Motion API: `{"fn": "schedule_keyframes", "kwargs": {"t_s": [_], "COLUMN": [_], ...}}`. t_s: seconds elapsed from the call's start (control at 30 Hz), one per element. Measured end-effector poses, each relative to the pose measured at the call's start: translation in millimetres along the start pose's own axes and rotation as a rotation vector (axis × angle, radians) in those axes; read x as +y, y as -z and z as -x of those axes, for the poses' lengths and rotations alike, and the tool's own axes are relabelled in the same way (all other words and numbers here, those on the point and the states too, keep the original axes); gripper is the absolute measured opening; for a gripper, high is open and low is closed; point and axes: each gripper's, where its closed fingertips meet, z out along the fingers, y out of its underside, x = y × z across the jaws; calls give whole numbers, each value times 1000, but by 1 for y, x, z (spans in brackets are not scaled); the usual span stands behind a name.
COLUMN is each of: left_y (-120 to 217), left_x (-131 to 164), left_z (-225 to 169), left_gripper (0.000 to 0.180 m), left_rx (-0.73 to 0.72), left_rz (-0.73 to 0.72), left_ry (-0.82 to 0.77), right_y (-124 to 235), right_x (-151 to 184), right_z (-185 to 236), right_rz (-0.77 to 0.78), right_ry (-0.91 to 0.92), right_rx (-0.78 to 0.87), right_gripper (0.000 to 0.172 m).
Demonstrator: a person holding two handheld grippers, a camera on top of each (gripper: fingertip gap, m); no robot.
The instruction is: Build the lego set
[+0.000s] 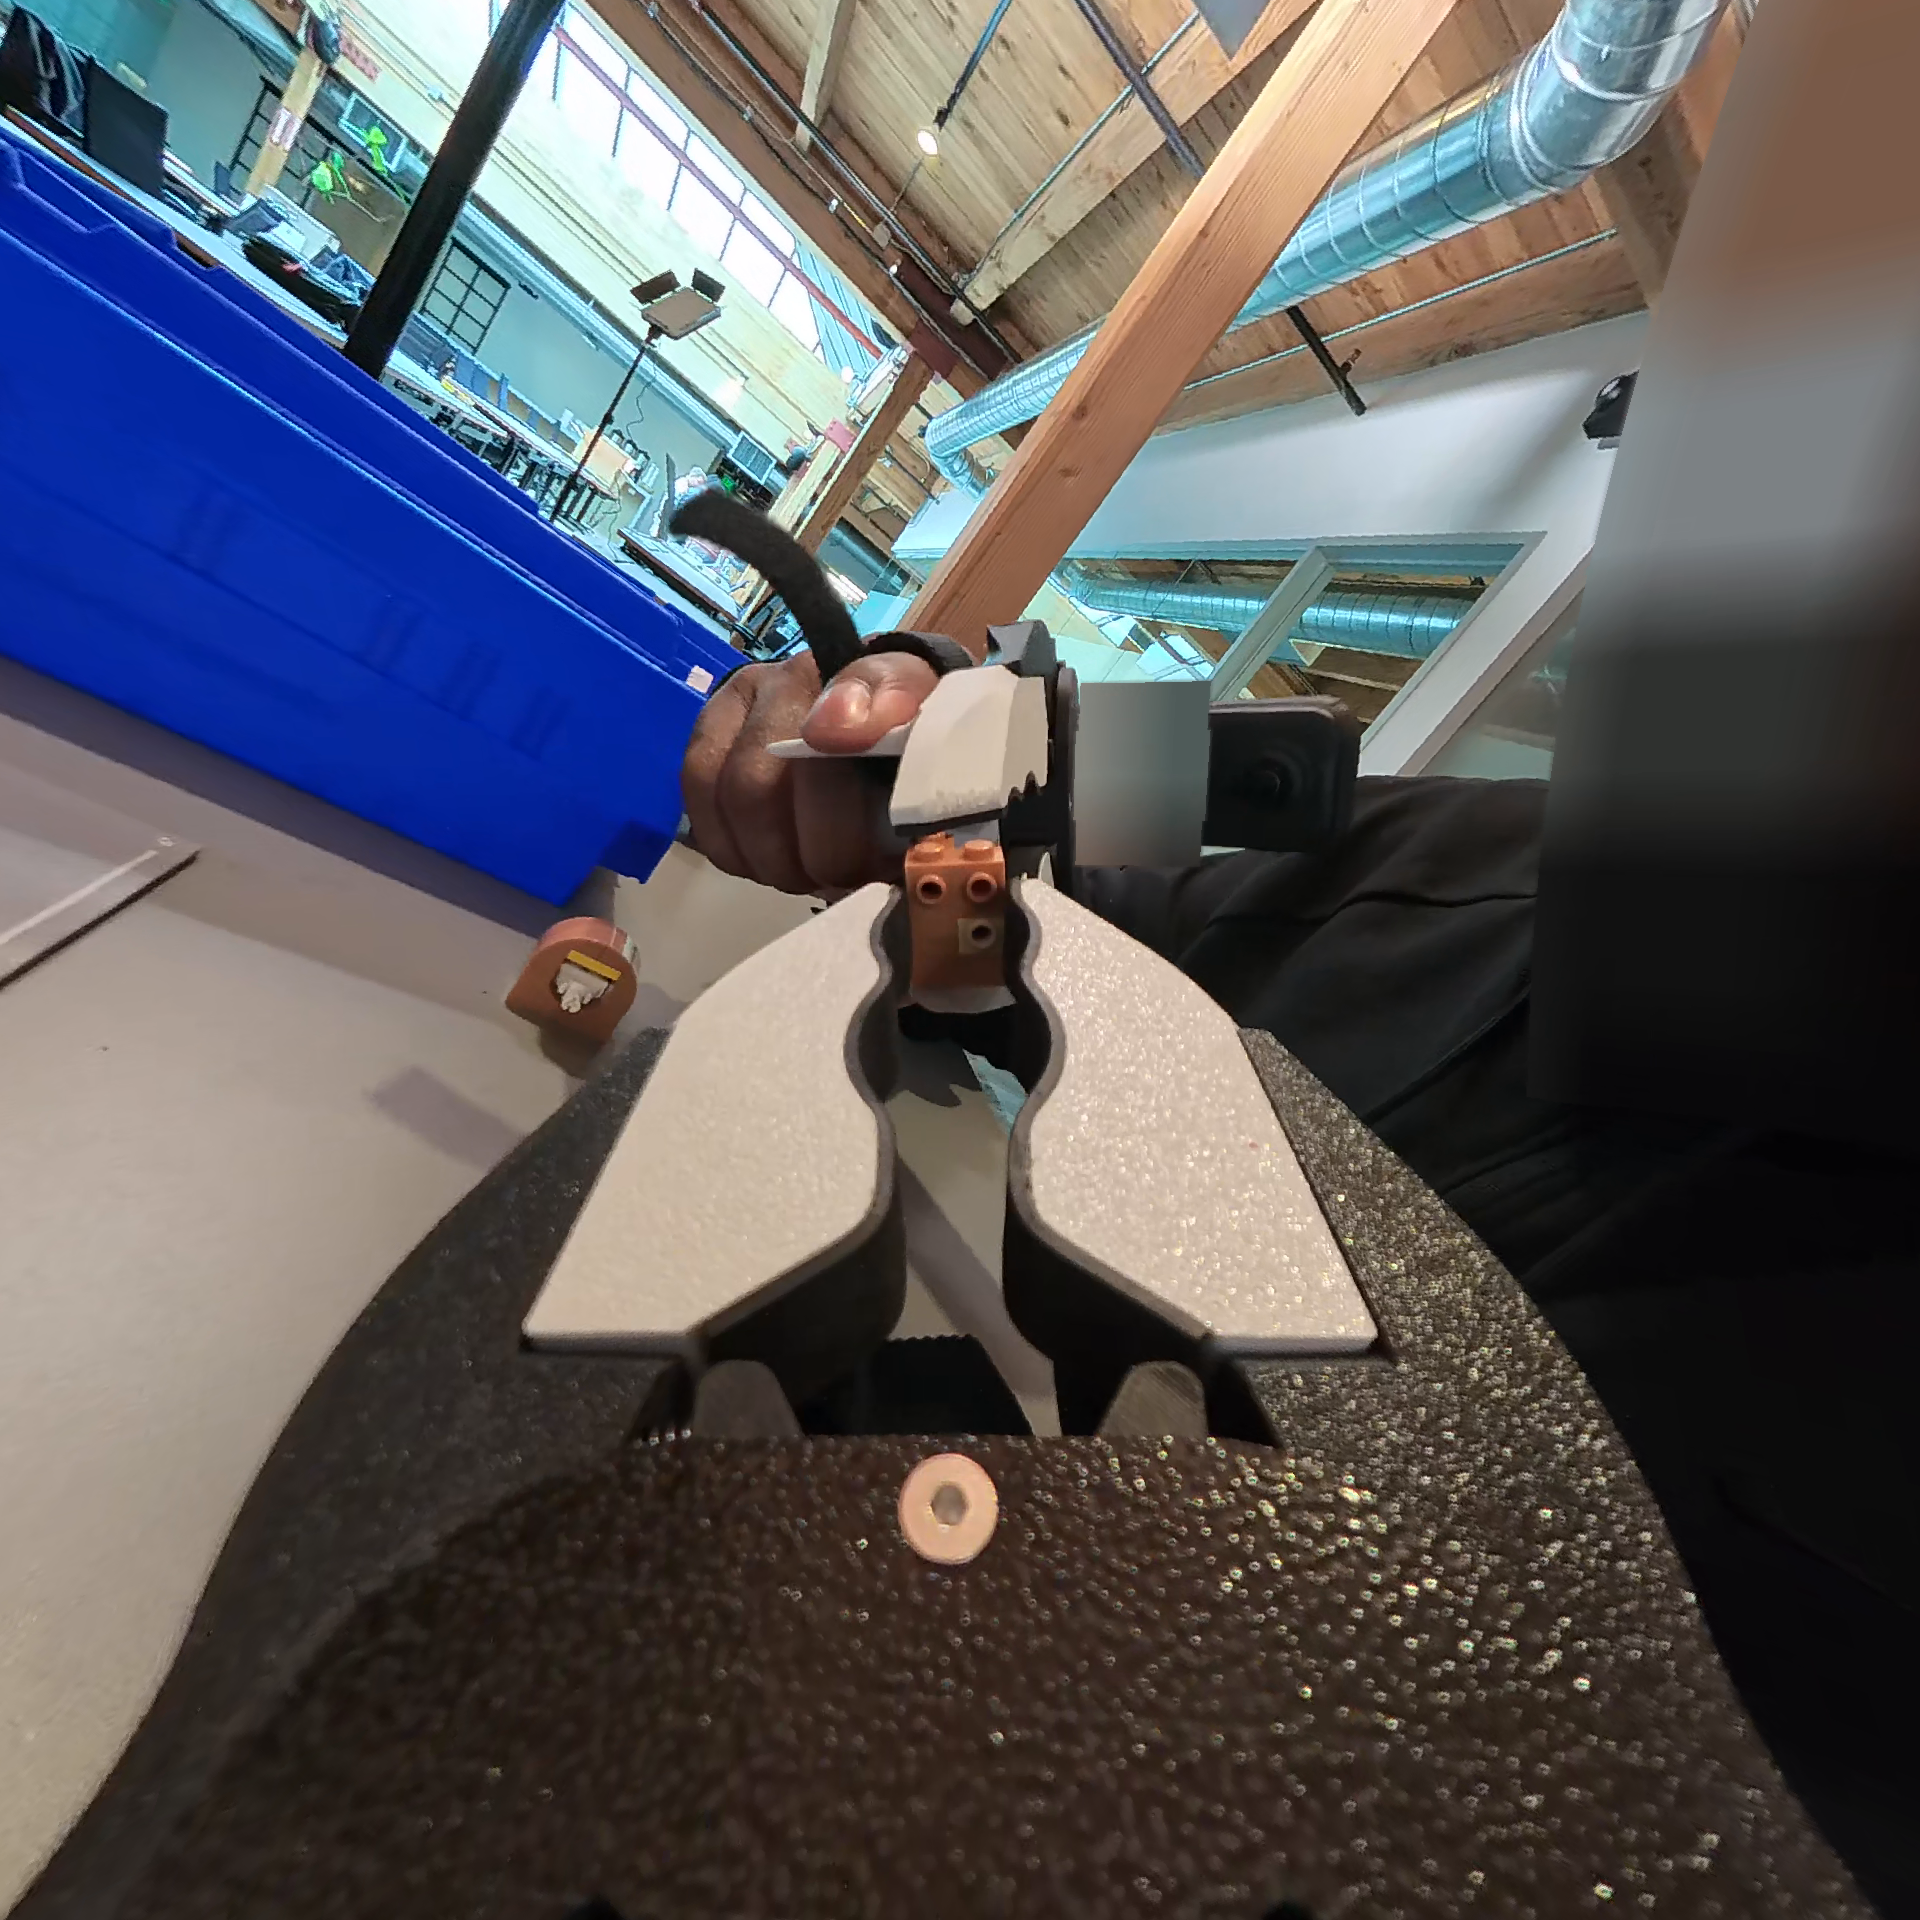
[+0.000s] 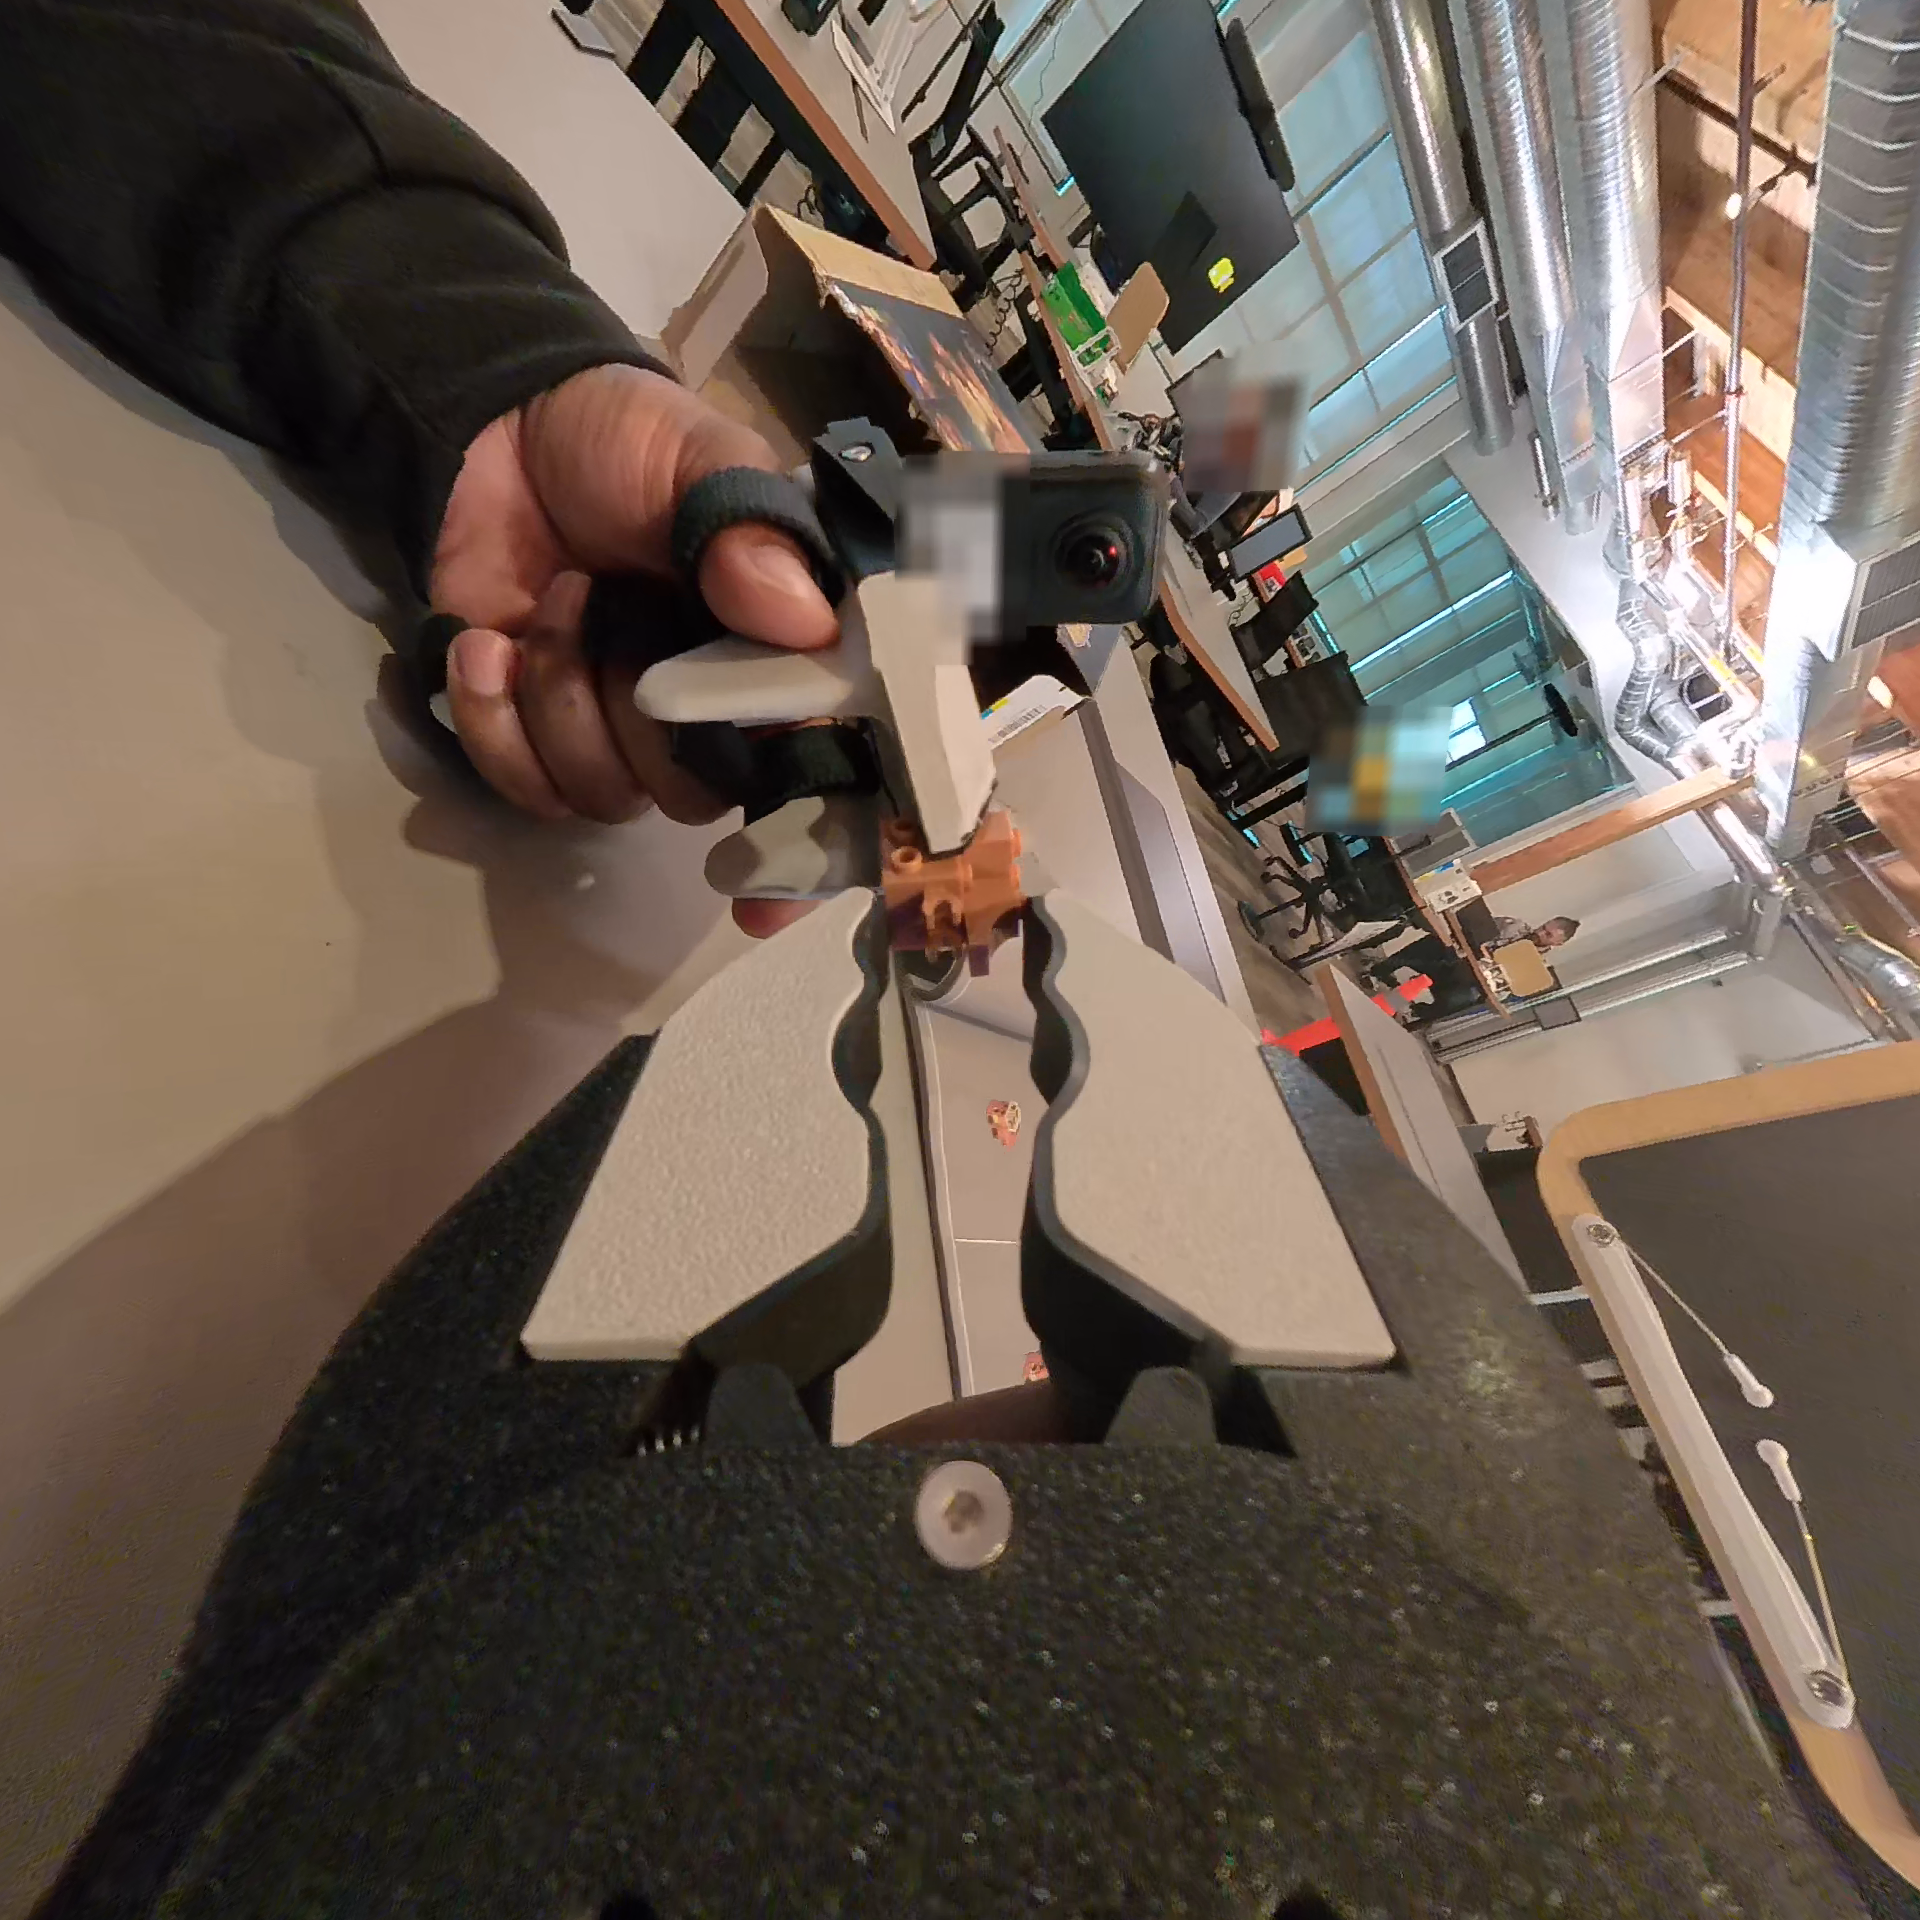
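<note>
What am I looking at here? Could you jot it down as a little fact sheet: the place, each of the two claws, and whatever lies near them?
Place: workshop, grey table
Left claw: clamped on an orange toy-brick piece, both fingers against its sides
Right claw: fingers around the same orange and purple brick cluster; contact not clear
Claws: meeting tip to tip, each gripped by a hand
Nearby: blue bin; round brown piece lying on the table; small loose brick
</note>
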Motion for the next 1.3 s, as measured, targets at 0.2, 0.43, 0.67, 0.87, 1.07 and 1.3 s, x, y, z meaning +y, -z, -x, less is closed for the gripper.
{"fn": "schedule_keyframes", "kwargs": {"t_s": [0.2, 0.43, 0.67, 0.87, 1.07, 1.3], "left_y": [-1, -1, 10, 10, 6, 4], "left_x": [2, -1, -18, -8, 6, 10], "left_z": [0, -1, 10, 23, 33, 33], "left_gripper": [16, 16, 16, 16, 16, 16], "left_rx": [-10, -13, -53, -232, -355, -356], "left_rz": [6, -7, -117, 10, 151, 175], "left_ry": [-16, -45, 9, -186, -352, -363], "right_y": [1, 1, 4, 41, 105, 113], "right_x": [1, 0, 17, 42, 91, 141], "right_z": [1, -1, -2, -2, 21, 53], "right_rz": [8, -11, 7, 178, 449, 716], "right_ry": [-11, -23, -134, -328, -550, -651], "right_rx": [-14, 15, 34, 18, 111, 86], "right_gripper": [24, 25, 43, 36, 16, 14]}}
